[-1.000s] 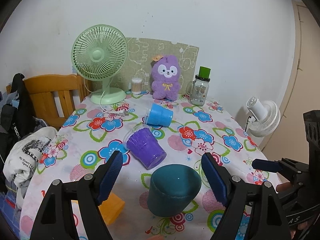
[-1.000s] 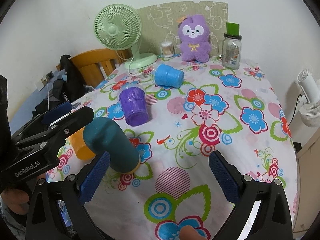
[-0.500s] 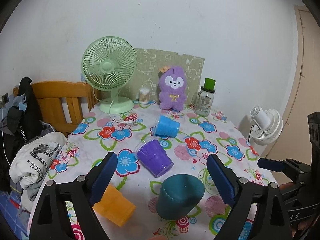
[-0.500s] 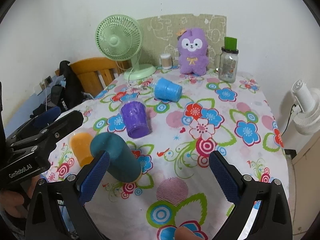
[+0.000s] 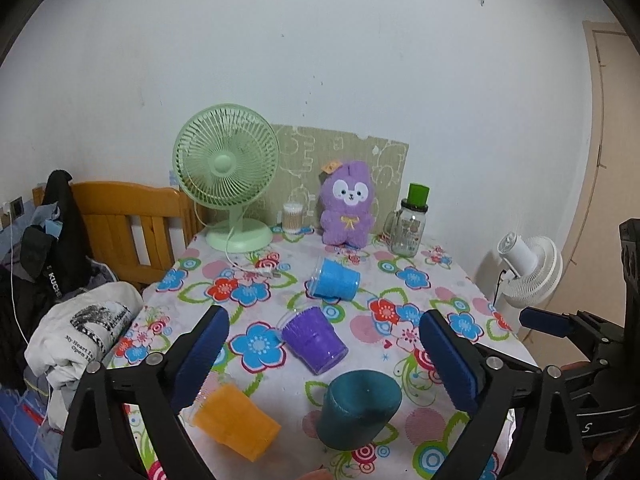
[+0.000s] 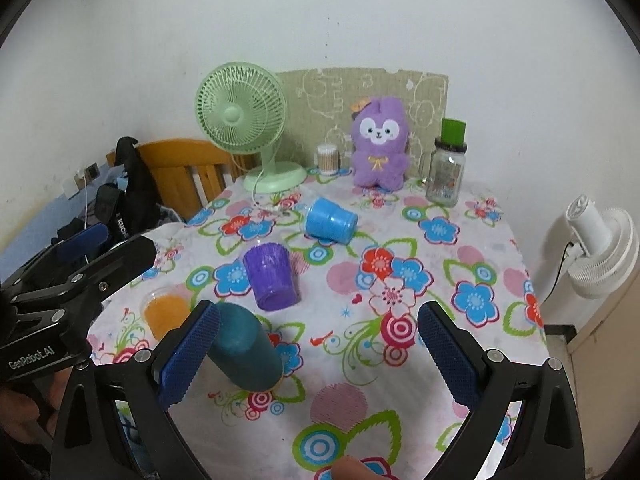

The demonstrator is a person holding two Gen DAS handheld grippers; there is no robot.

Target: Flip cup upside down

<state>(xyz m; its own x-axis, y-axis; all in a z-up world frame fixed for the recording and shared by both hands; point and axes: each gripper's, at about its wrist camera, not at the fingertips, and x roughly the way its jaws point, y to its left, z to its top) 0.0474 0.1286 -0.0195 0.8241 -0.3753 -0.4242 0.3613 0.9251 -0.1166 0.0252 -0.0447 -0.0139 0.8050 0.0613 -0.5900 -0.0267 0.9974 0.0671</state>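
Both grippers, left (image 5: 324, 354) and right (image 6: 318, 350), gape, released; teal cup (image 5: 358, 414) stands inverted; orange cup (image 5: 236, 426) lies sideways, empty.

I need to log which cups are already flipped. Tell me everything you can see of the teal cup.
The teal cup is opaque, smooth and matte, plastic by its look, tapering slightly. It stands upside down on the floral tablecloth, closed base up with a small dot at its centre, rim down. It is the cup nearest both cameras, right of the orange cup. Nothing grips it; both tongs are open and apart from it.
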